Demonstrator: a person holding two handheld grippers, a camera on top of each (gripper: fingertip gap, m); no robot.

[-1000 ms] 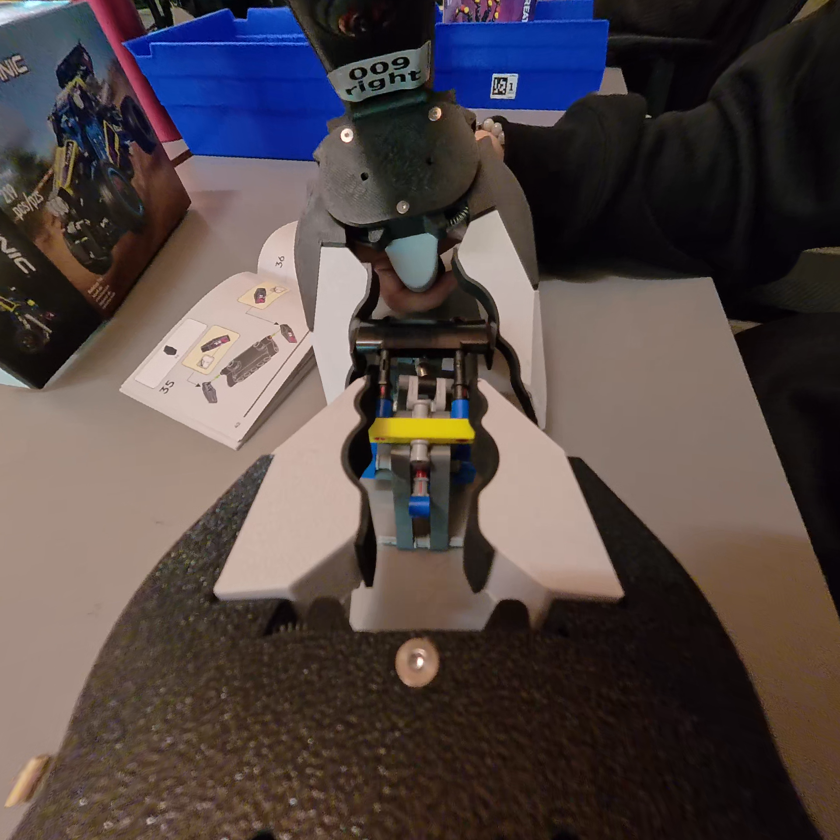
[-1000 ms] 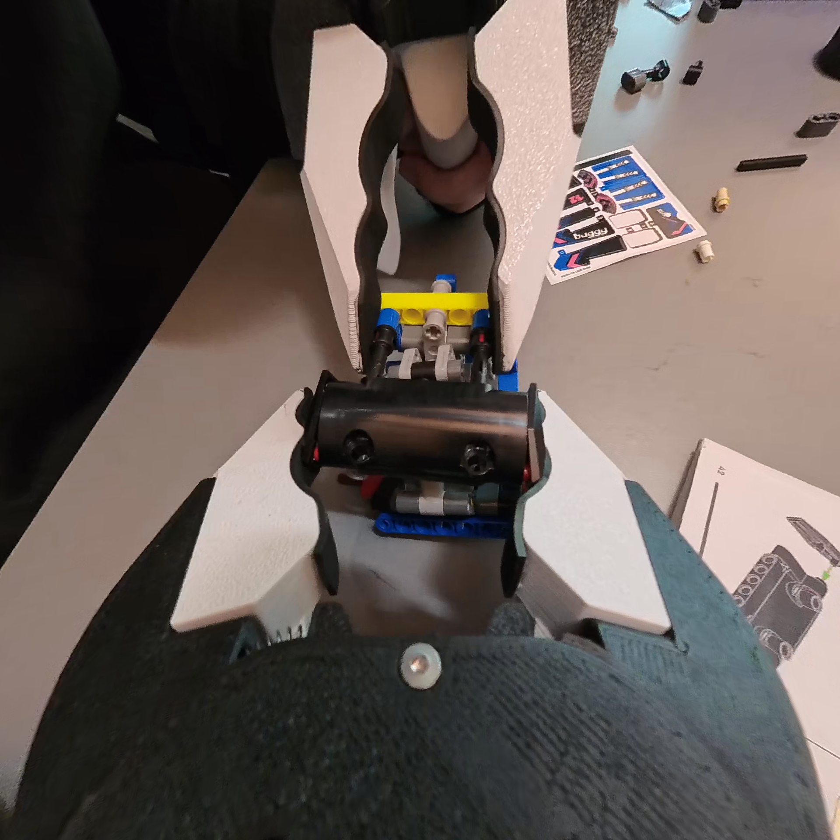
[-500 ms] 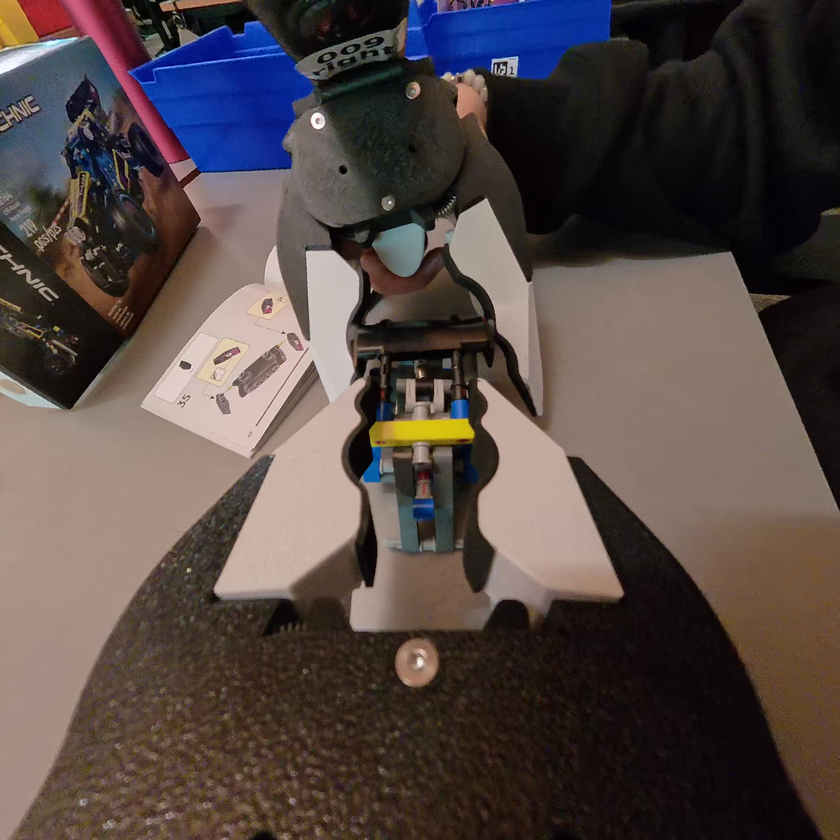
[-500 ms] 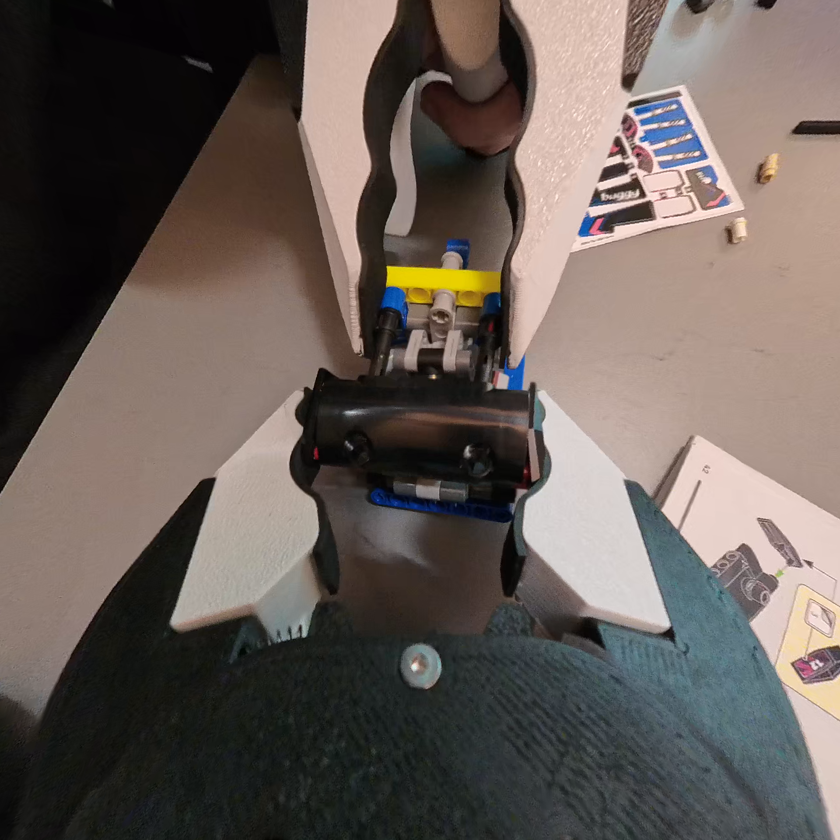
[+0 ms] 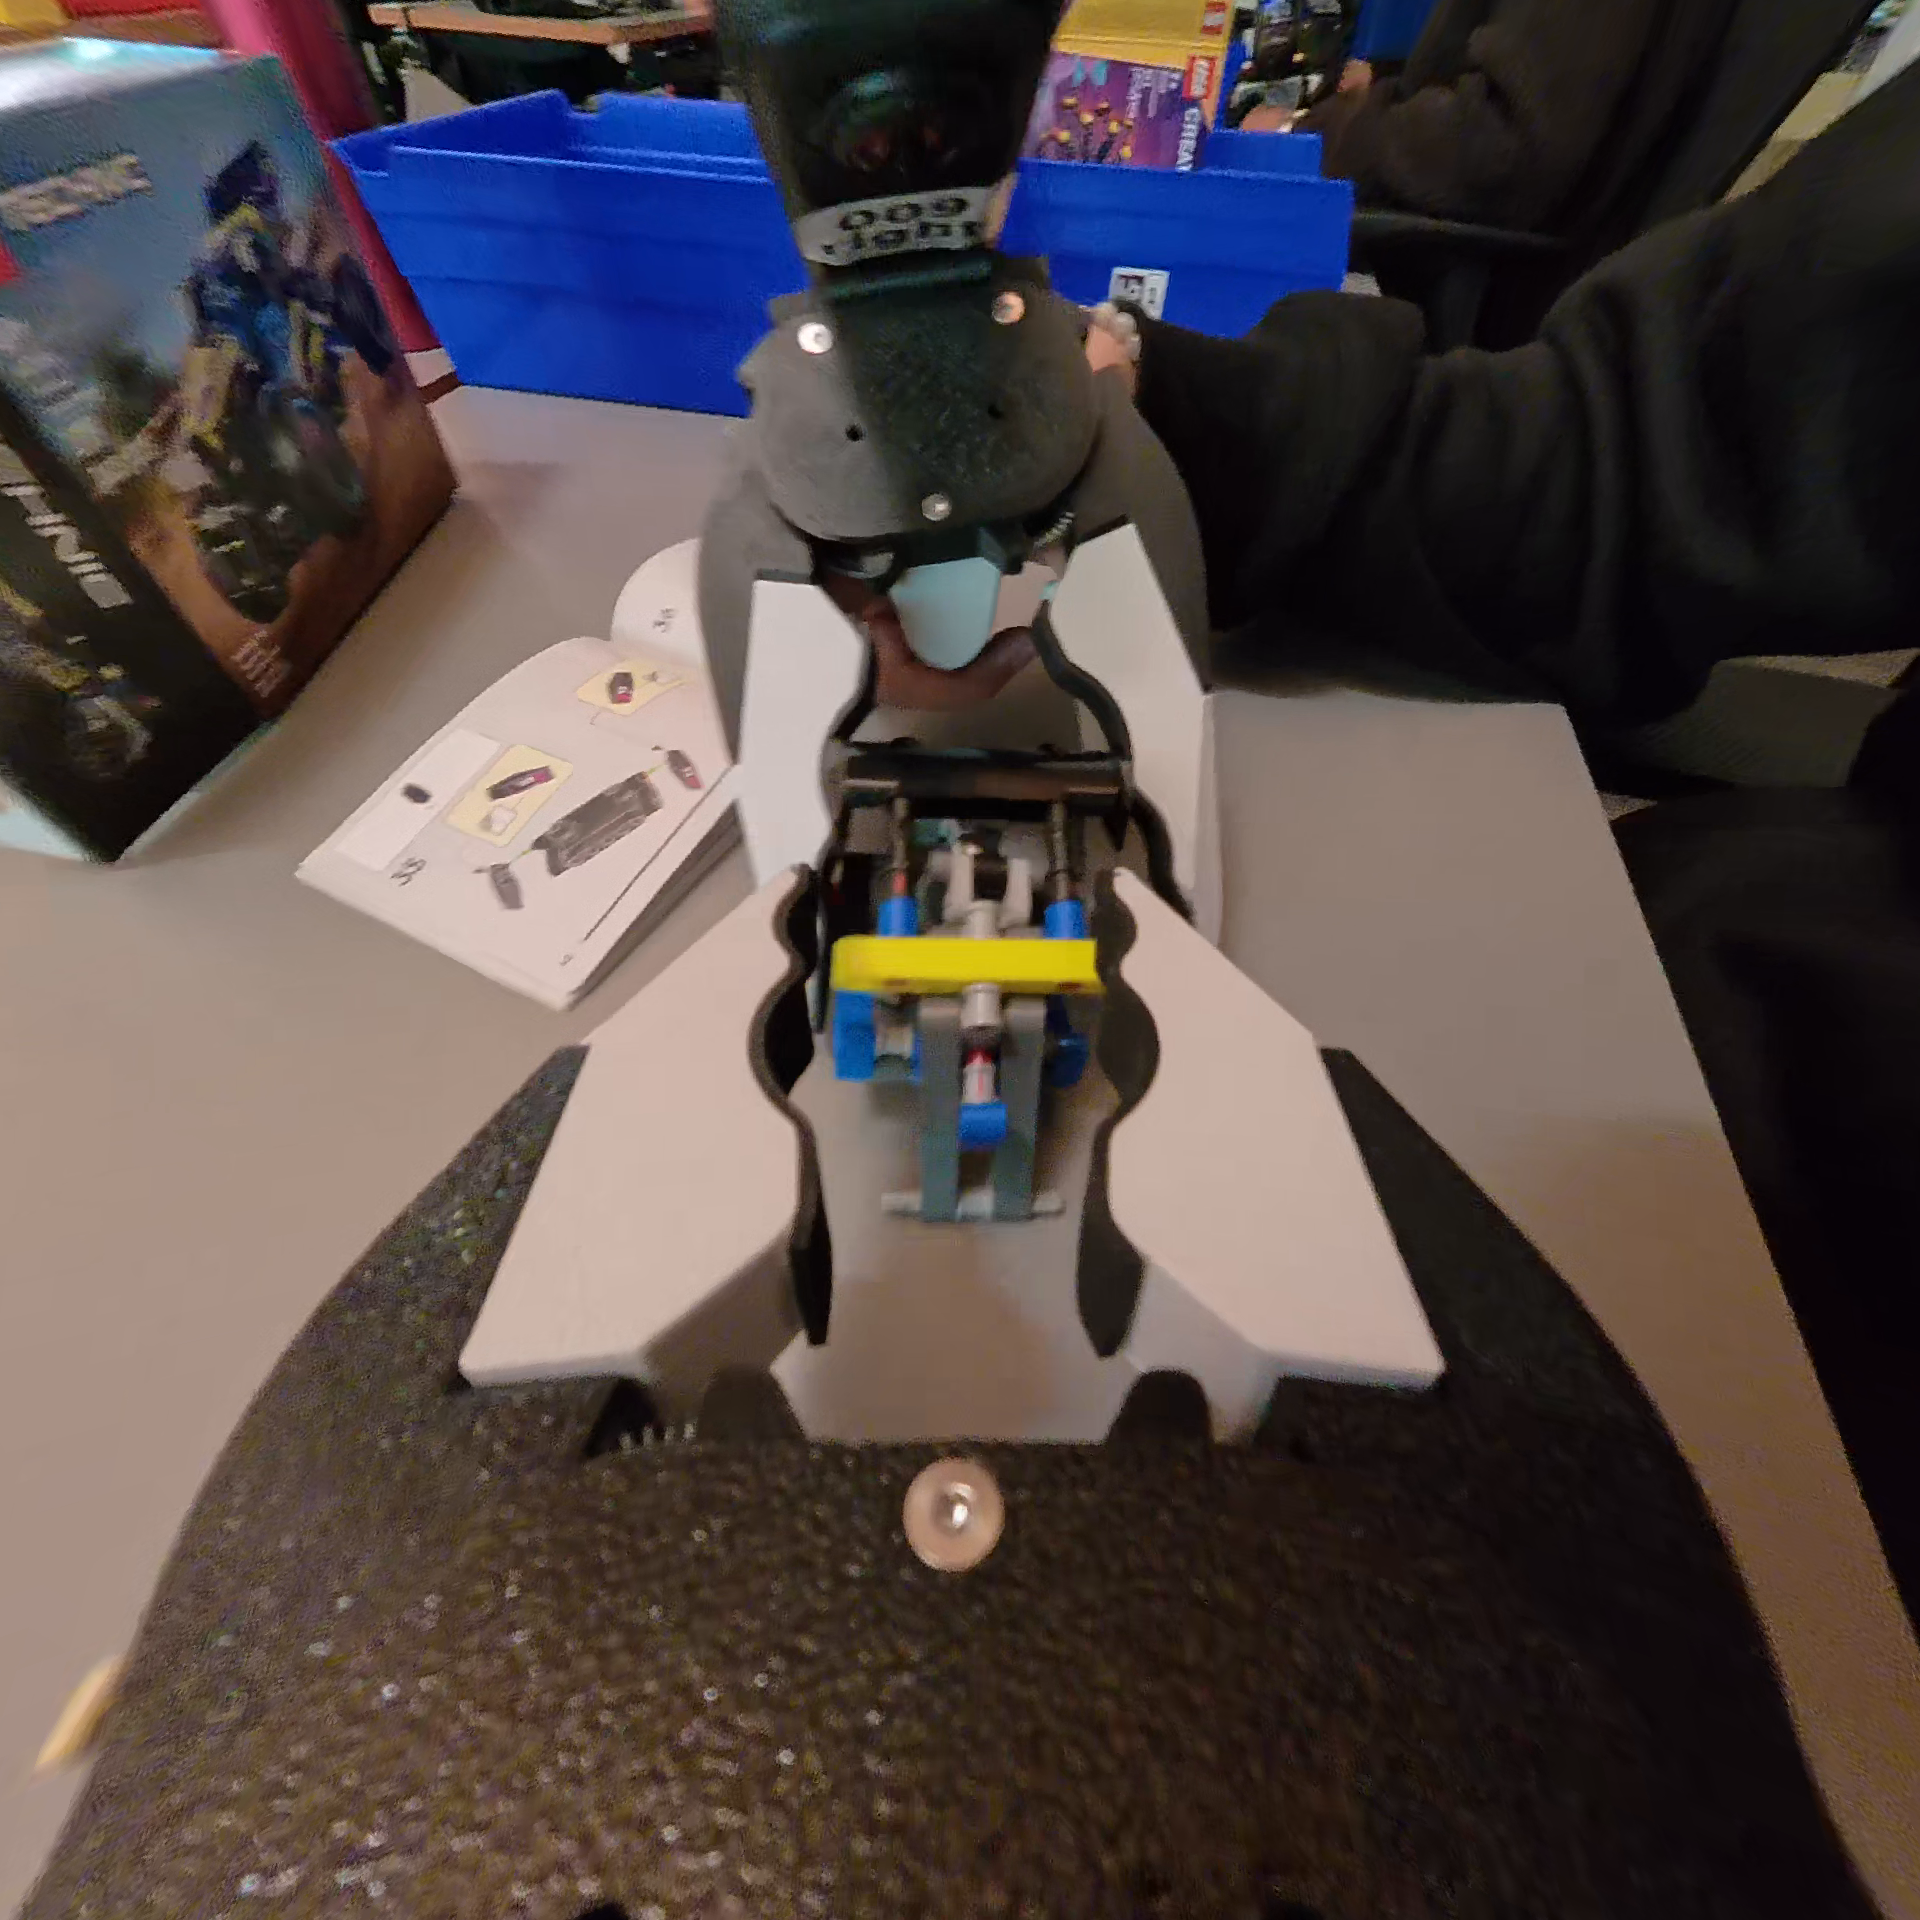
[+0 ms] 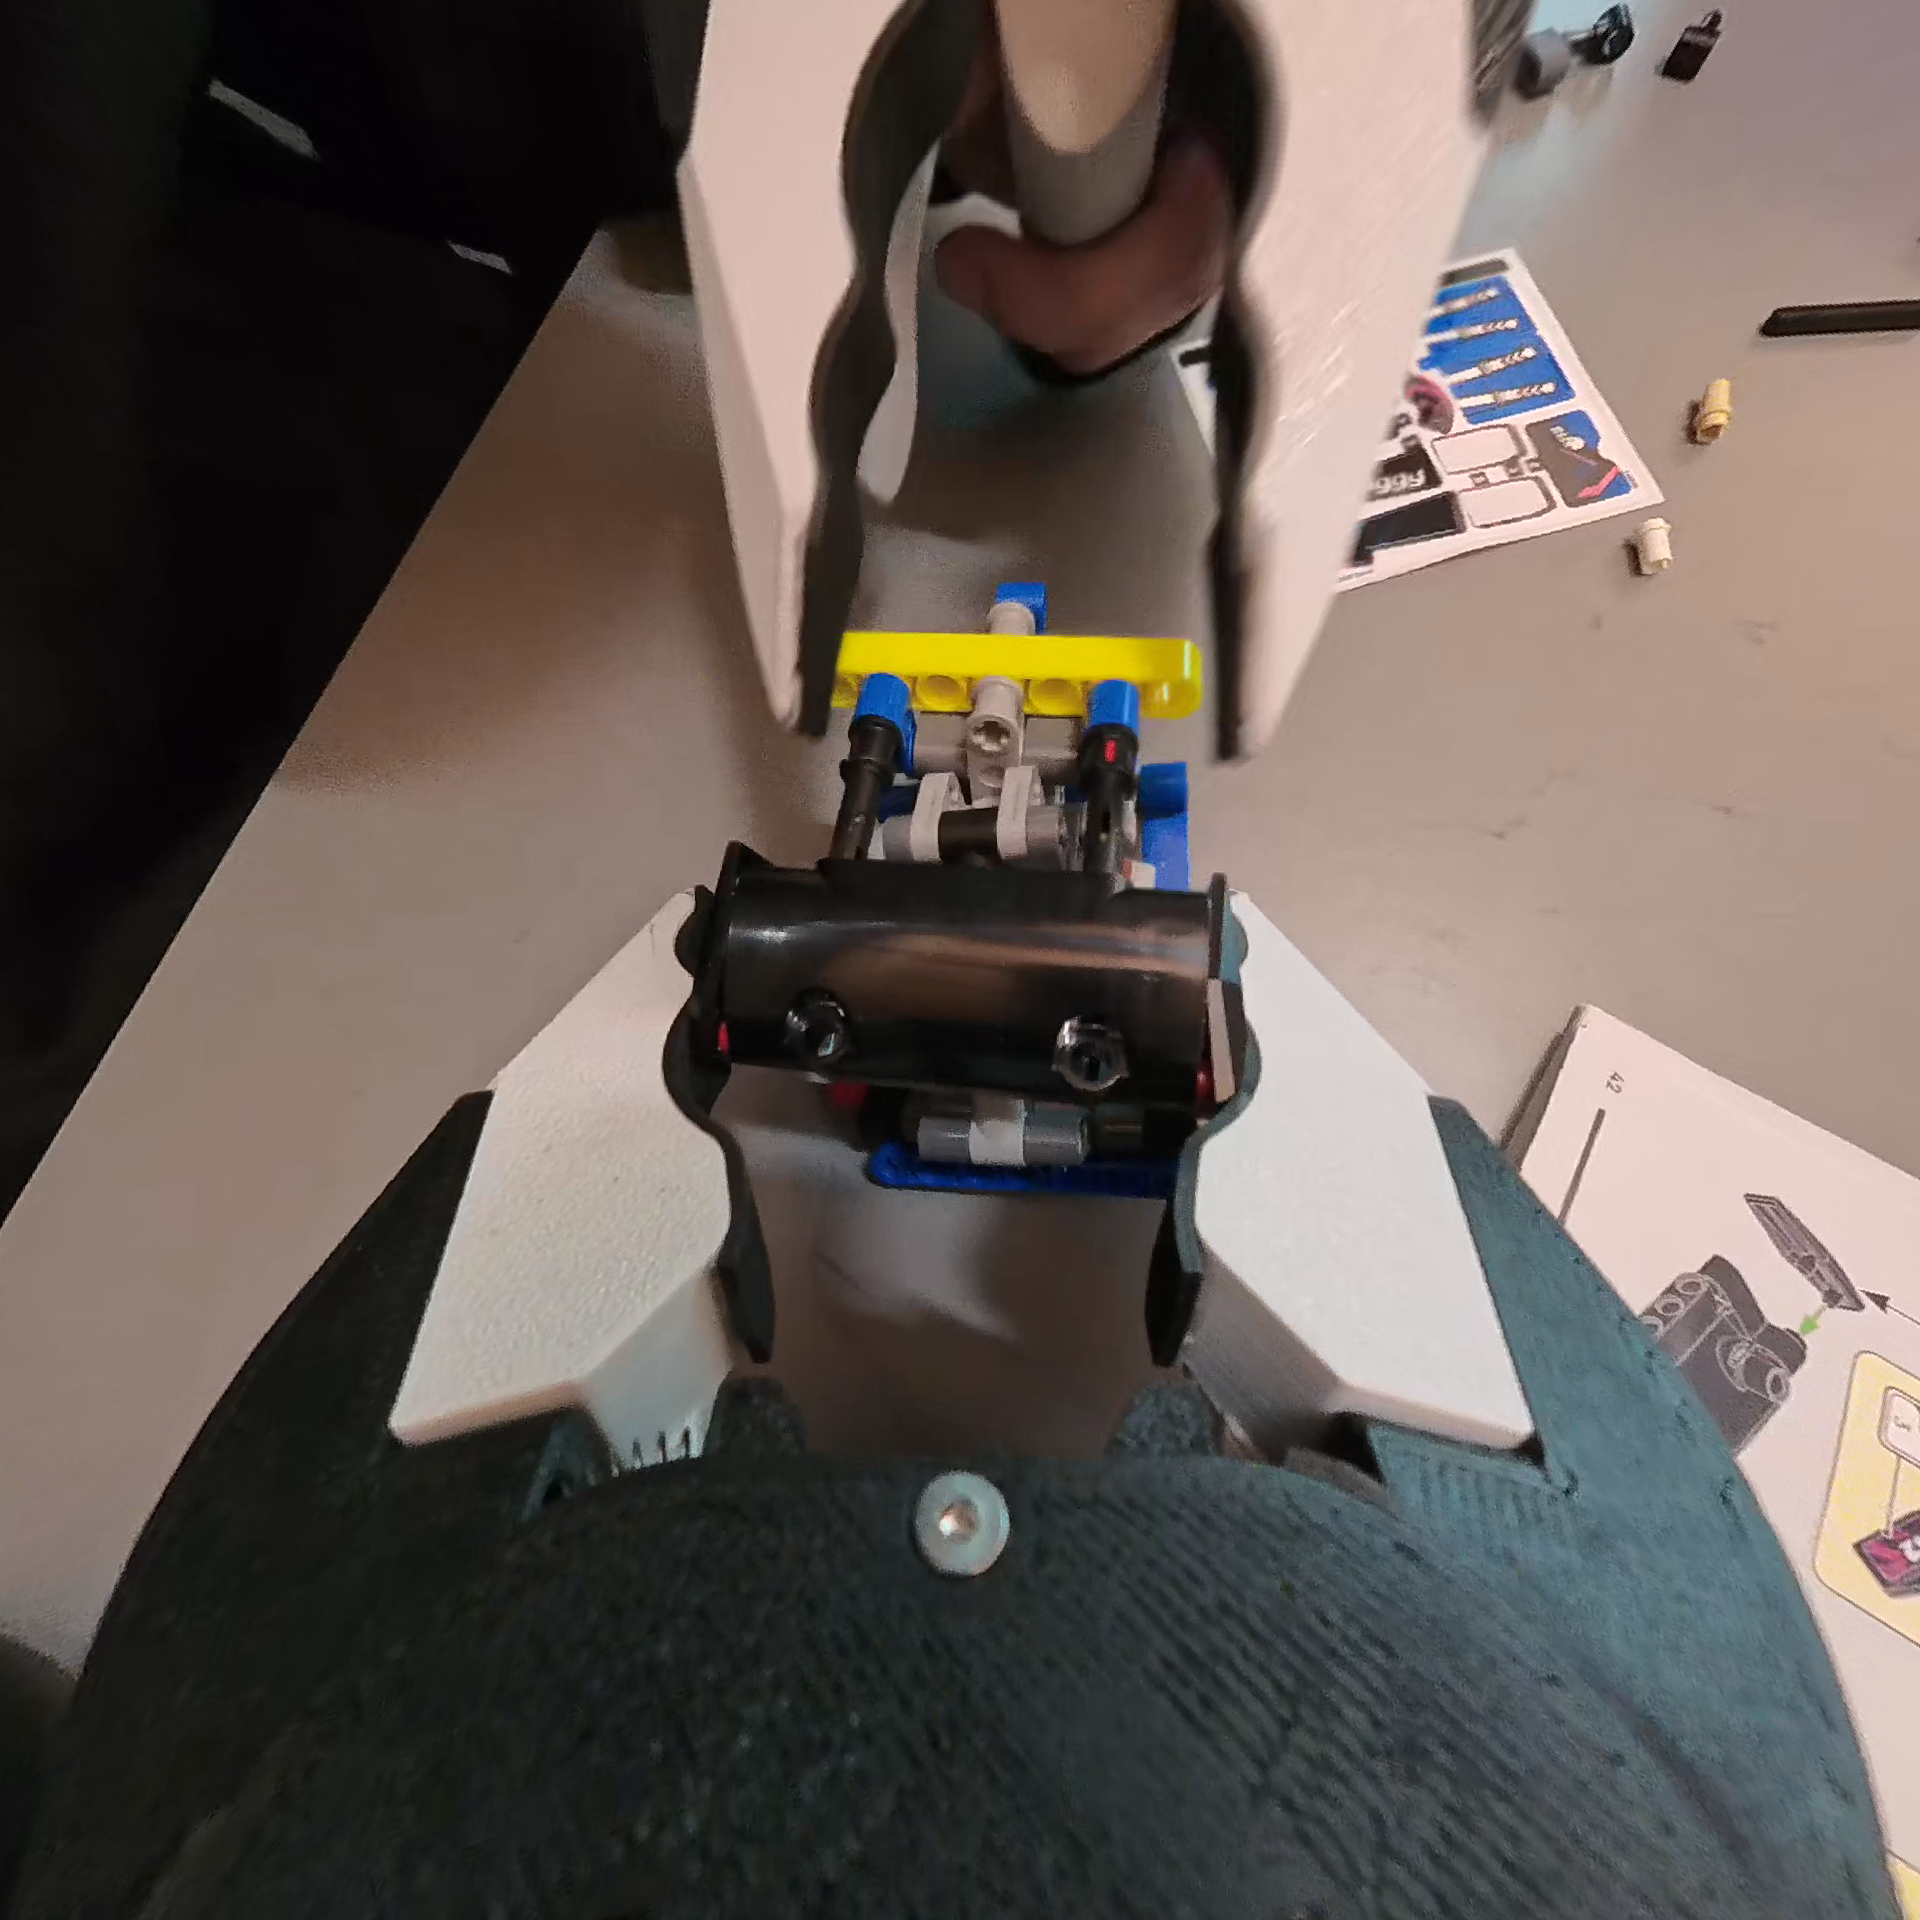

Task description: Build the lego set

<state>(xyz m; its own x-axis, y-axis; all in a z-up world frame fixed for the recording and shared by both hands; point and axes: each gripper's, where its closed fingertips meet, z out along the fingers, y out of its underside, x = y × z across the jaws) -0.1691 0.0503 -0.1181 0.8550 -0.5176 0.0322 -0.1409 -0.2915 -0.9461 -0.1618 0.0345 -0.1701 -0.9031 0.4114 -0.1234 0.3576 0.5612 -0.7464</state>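
Left wrist view: left tongs stood released around the toy-brick chassis, gaps either side of its yellow beam; booklet lay off to their left.

Right wrist view: right tongs clenched the chassis's black panel just above the table. Risk, judged: one-ended hold could let it pivot. Grippers faced each other, tilted downward.

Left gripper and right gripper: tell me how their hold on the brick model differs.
The left gripper only straddles the yellow beam, with a gap at each side; the right gripper presses its pads on the ends of the black panel. The right gripper's jaws stand wider than the left gripper's. Both face each other across the same brick model.
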